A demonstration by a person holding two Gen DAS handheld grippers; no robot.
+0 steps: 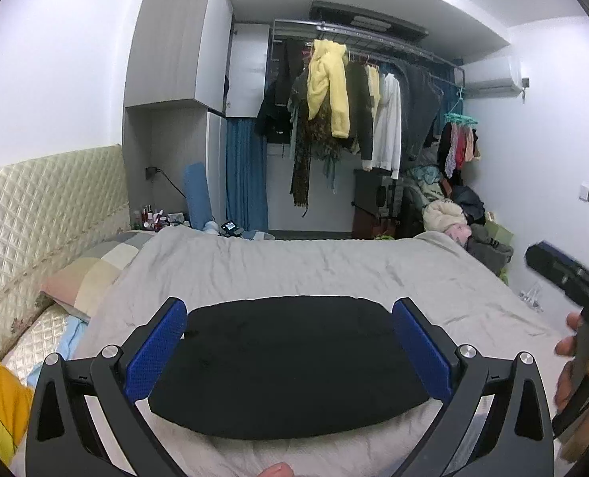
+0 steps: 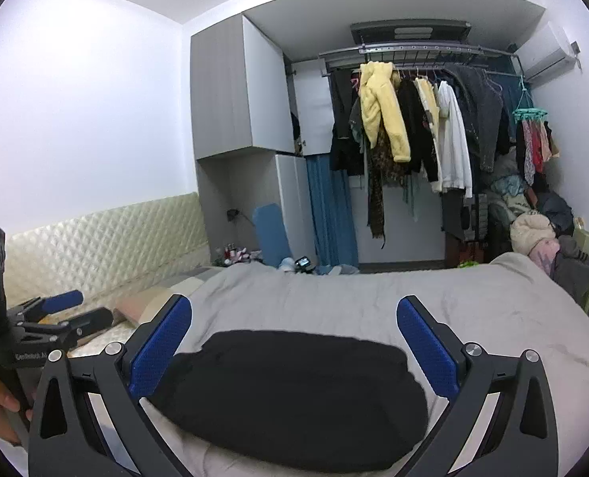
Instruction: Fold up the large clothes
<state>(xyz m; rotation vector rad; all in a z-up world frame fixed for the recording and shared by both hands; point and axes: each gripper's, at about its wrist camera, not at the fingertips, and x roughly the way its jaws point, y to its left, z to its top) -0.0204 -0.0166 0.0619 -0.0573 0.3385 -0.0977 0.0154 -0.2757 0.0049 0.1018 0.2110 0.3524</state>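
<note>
Both the left tongs and right tongs stand wide apart and empty above the bed, with the folded black garment lying just below and ahead, long axis crosswise, about equally near either hand.

Matt black cloth garment lies on a creased grey bedsheet; the tongs show dimpled blue pads, matt black plastic, shiny metal bolts; quilted headboard gleams satiny.
</note>
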